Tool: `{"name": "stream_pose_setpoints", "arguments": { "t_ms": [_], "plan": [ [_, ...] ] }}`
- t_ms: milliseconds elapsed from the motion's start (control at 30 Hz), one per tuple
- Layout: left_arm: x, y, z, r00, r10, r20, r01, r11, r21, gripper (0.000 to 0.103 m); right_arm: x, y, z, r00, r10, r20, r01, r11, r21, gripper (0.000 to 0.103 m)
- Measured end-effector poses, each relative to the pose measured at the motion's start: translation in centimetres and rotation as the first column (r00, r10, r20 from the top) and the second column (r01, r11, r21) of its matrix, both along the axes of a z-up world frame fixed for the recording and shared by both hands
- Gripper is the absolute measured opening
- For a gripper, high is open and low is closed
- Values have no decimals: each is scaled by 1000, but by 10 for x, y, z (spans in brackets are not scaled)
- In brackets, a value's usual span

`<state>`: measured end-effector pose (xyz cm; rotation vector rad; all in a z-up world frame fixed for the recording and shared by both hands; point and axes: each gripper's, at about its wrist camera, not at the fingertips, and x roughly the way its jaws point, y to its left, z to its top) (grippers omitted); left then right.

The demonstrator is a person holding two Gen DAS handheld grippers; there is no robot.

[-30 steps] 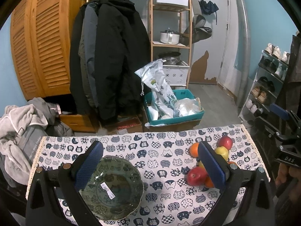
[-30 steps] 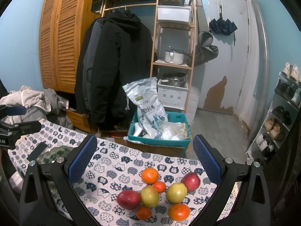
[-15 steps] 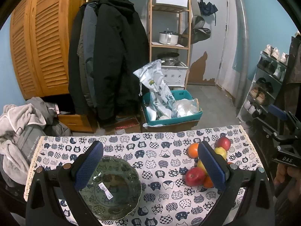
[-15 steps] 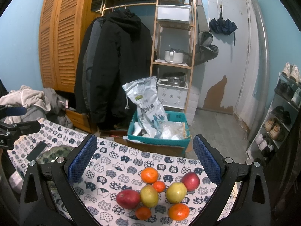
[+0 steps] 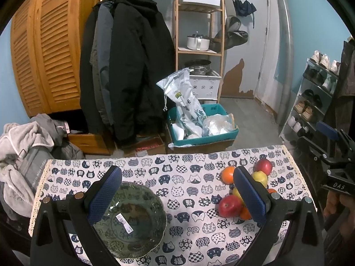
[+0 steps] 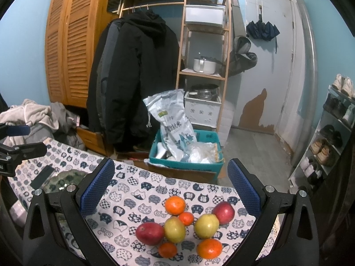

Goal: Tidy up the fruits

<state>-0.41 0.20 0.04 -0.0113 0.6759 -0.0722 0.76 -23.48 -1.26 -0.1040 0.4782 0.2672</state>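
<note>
cat-print tablecloth (image 5: 190,177) covers the table. your left gripper (image 5: 177,197) gapes wide, empty, over the green glass bowl (image 5: 133,219) near the left edge, its pad hiding part of the rim. your right gripper (image 6: 170,190) gapes wide above the fruit cluster (image 6: 186,223) near the right edge; some fruit is hidden in the left view.
</note>
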Motion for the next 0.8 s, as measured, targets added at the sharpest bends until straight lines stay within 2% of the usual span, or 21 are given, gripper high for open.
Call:
{"name": "stream_pose_setpoints", "arguments": {
  "t_ms": [600, 800],
  "plan": [
    [3, -7, -7, 1000, -13, -16, 13, 1000, 15, 102, -1, -11, -4, 1000, -7, -5, 7, 1000, 2, 100],
    [12, -14, -20, 997, -38, -60, 38, 999, 6, 102, 3, -24, -12, 999, -35, -29, 35, 999, -4, 100]
  ]
}}
